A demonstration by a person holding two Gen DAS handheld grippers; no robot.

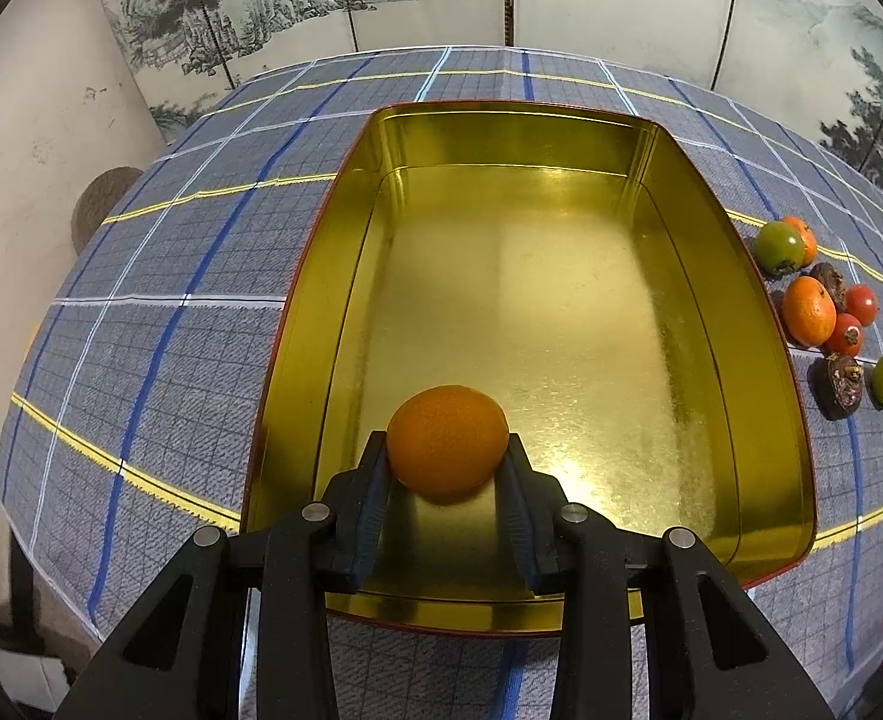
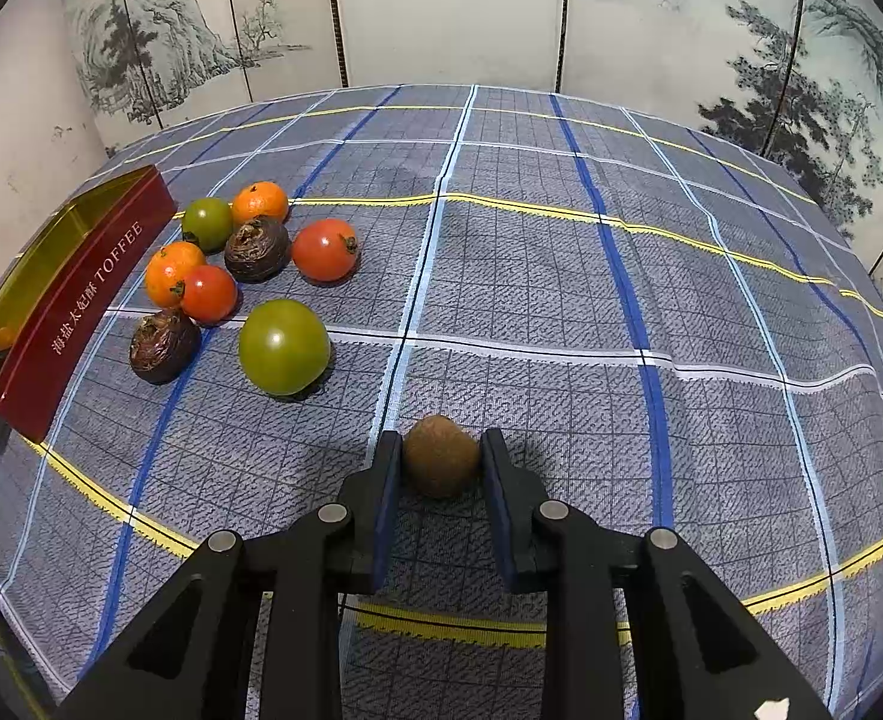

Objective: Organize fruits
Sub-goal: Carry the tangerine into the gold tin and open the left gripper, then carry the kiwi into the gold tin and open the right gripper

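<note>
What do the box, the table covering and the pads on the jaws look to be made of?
Box: probably thin sheet metal, a tin, with a mirror-like gold inside that reflects, and glossy red printed outside.
Table covering: woven cloth, matte, with visible weave, a plaid grid and soft wrinkles.
Pads: likely blue rubber or foam, ribbed, on matte black, seemingly plastic, jaws.

Three round orange tangerines — one [image 1: 447,441] held over the tin, two [image 2: 171,273] [image 2: 260,202] on the cloth — plus two glossy red tomatoes [image 2: 325,249] [image 2: 209,293], two green tomatoes [image 2: 284,346] [image 2: 207,223], two dark brown wrinkled fruits [image 2: 257,248] [image 2: 164,345], one fuzzy brown kiwi [image 2: 441,455] and one gold-lined red metal tin [image 1: 741,324].
</note>
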